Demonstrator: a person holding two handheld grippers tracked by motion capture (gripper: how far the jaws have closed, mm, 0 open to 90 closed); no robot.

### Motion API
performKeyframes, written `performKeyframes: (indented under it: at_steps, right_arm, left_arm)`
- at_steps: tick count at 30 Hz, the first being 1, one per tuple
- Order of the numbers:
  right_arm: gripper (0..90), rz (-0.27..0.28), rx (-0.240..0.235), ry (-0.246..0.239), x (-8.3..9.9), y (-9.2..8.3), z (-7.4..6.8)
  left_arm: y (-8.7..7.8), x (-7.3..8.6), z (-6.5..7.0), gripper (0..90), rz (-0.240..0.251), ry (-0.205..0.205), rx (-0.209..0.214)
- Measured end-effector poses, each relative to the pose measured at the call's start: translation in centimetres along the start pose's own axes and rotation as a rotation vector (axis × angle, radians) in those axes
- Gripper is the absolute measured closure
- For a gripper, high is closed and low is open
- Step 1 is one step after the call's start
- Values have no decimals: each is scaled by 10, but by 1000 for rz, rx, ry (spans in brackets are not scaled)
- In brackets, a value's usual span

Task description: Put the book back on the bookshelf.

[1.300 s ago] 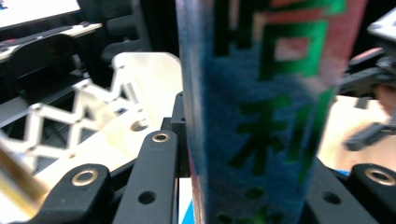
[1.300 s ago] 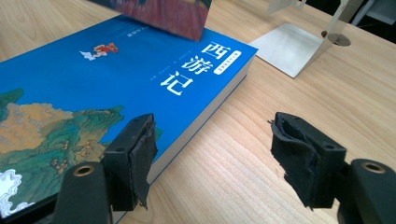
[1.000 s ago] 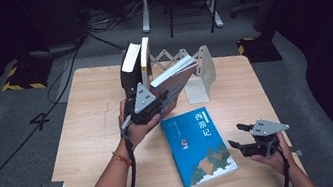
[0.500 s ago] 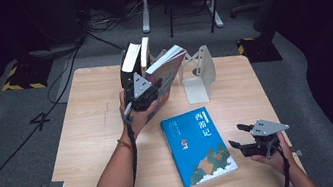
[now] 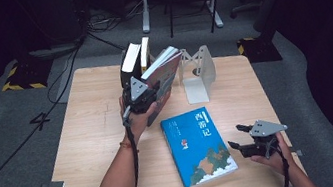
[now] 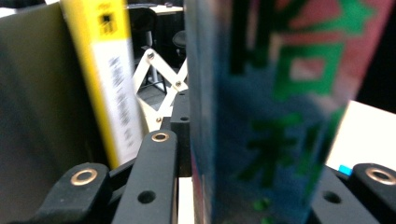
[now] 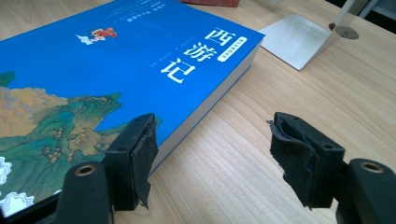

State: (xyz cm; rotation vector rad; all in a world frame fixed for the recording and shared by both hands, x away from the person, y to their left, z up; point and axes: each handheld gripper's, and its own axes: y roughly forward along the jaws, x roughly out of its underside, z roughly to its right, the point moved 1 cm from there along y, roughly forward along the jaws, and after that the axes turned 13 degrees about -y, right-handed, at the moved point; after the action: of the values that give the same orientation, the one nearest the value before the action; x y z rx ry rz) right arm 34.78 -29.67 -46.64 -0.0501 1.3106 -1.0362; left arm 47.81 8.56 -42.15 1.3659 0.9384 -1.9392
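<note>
Your wooden table (image 5: 90, 136) carries everything here. Toward its far edge a white expanding book rack (image 5: 199, 70) stands, with two upright books (image 5: 135, 60) at its left end: a dark-covered one and a yellow-spined one (image 6: 109, 79). Lying flat near your side is the blue book (image 5: 197, 145), cover up, well apart from the rack. Your left gripper (image 5: 140, 93) is clamped on a third book with a colourful cover (image 6: 261, 107), which leans tilted just beside the yellow-spined one, its top toward the rack's right end. Your right gripper (image 7: 210, 154) rests low over the table at the blue book's near right corner, jaws spread and holding nothing, one pad above the cover's edge, the other over bare wood.
</note>
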Motion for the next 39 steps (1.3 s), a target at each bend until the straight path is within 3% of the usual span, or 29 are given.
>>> performKeyframes:
  at_steps: [3,12,16,25,33,36,39]
  right_arm:
    - [322,0,-5,-3,-2,1,-2]
    - [322,-17,-12,-6,1,4,-2]
    - [322,-18,-11,-11,1,3,-3]
    - [323,-28,-26,-24,-1,6,-6]
    - [323,-41,-31,-32,-1,7,-8]
    - [323,-41,-29,-37,-2,7,-9]
    - [323,-39,-27,-39,-3,7,-9]
  left_arm:
    - [-3,3,-6,734,15,-24,-2]
    - [-4,8,-6,721,23,-35,12]
    - [-5,18,-7,704,-9,-25,-5]
    - [-8,40,-13,691,-67,-58,-23]
    - [-3,64,-20,680,-186,-59,-48]
    - [-1,70,-21,695,-183,-85,-44]
    - [0,71,-19,716,-180,-78,-54]
